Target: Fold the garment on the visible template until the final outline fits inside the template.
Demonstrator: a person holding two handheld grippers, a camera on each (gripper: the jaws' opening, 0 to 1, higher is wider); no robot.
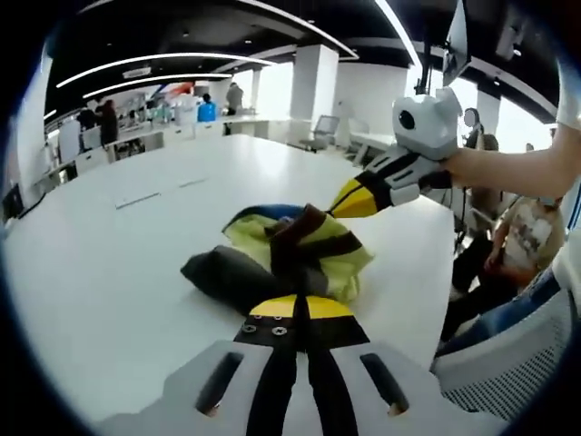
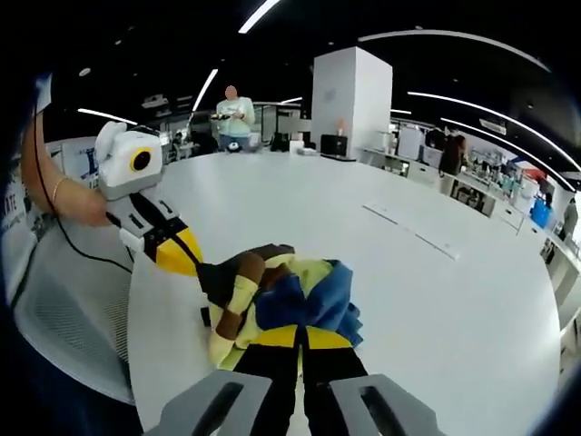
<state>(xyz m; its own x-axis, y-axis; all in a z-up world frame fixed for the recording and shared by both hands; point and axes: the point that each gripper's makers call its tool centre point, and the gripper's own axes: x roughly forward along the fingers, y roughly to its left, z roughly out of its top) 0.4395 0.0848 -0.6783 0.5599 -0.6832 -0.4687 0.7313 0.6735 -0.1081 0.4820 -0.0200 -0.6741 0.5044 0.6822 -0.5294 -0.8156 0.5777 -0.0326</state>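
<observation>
A crumpled garment [image 1: 295, 250] in yellow, brown, blue and dark grey lies bunched on the white table [image 1: 109, 272]. In the left gripper view, my left gripper [image 1: 296, 307] has its yellow-tipped jaws together on the near edge of the bundle. My right gripper [image 1: 352, 203] comes in from the right, held by a hand, with its tip at the bundle's far edge. In the right gripper view, the right gripper [image 2: 300, 338] is closed on the blue and yellow cloth of the garment [image 2: 272, 295]. The left gripper [image 2: 184, 257] pinches the brown part from the left.
Faint thin marks [image 1: 136, 200] lie on the table farther out, also visible as marks [image 2: 413, 227] in the right gripper view. A mesh chair [image 1: 508, 372] stands at the table edge. A person [image 2: 234, 113] stands at the far end. Desks and a white pillar [image 2: 349, 100] stand beyond.
</observation>
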